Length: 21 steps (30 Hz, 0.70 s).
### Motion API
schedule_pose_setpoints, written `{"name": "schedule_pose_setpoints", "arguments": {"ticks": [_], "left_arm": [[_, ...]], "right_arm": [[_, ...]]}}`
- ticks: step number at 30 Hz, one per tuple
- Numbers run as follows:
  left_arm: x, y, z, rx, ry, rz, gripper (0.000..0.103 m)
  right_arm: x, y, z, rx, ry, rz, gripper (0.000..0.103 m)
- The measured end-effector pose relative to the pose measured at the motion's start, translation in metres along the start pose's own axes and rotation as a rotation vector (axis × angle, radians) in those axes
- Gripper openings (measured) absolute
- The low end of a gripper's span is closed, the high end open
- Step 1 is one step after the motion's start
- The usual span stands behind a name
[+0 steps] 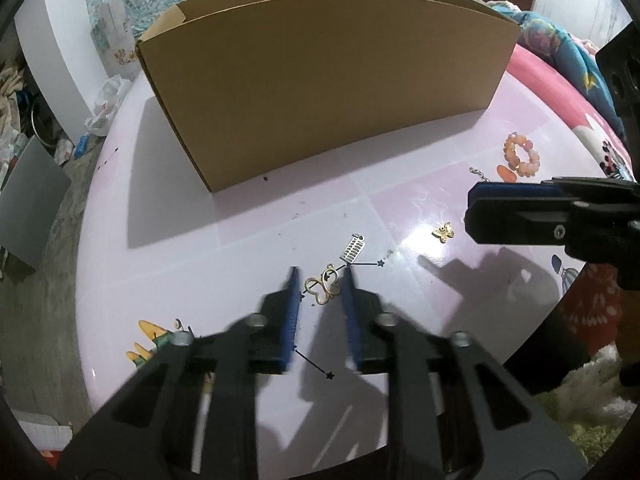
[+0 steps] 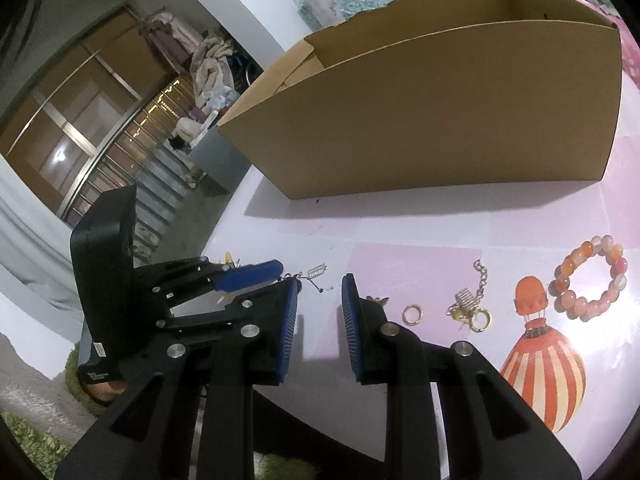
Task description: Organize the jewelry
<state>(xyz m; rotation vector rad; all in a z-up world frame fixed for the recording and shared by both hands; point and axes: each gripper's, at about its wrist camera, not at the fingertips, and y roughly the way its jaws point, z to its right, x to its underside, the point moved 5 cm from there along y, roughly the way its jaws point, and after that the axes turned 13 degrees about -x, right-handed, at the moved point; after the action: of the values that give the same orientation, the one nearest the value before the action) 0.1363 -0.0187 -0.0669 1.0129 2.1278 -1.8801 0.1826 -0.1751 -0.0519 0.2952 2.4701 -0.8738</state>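
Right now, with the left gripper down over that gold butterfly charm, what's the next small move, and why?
Probably close the left gripper a little more, then lift. The gold butterfly charm lies on the table between its blue pads, which do not yet press it; the cardboard box stands open behind.

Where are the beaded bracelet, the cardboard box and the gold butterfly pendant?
beaded bracelet (image 2: 588, 278), right wrist view, on its orange beads.
cardboard box (image 1: 320, 92), left wrist view, on its front wall.
gold butterfly pendant (image 1: 322, 289), left wrist view, on its looped wing.

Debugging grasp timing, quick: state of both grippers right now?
Left gripper: open, jaws straddling the gold butterfly pendant on the table, pads not pressing on it.
Right gripper: open, nothing between its jaws.
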Motion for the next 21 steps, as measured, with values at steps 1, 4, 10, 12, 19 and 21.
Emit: {"name": "schedule_pose_setpoints", "arguments": {"ticks": [1,4,10,12,19,21], "left_arm": [[-0.001,0.000,0.002,-0.005,0.006,-0.004,0.015],[-0.001,0.001,0.002,-0.005,0.002,-0.011,0.015],[0.000,0.001,0.005,-0.015,0.016,-0.003,0.015],[0.002,-0.001,0.004,-0.013,0.018,0.000,0.015],[0.006,-0.007,0.000,-0.005,0.015,0.016,0.015],[0.007,-0.009,-0.004,-0.005,0.000,0.018,0.015]], "right_arm": [[0.000,-0.001,0.001,-0.001,0.002,0.003,0.023],[-0.001,-0.005,0.005,-0.004,0.008,0.013,0.023],[0.000,-0.010,0.006,0.004,0.005,0.026,0.023],[0.000,-0.010,0.006,0.012,0.000,0.026,0.023],[0.003,-0.009,-0.003,0.079,-0.064,0.000,0.023],[0.005,-0.006,-0.007,0.111,-0.101,-0.019,0.023]]}}
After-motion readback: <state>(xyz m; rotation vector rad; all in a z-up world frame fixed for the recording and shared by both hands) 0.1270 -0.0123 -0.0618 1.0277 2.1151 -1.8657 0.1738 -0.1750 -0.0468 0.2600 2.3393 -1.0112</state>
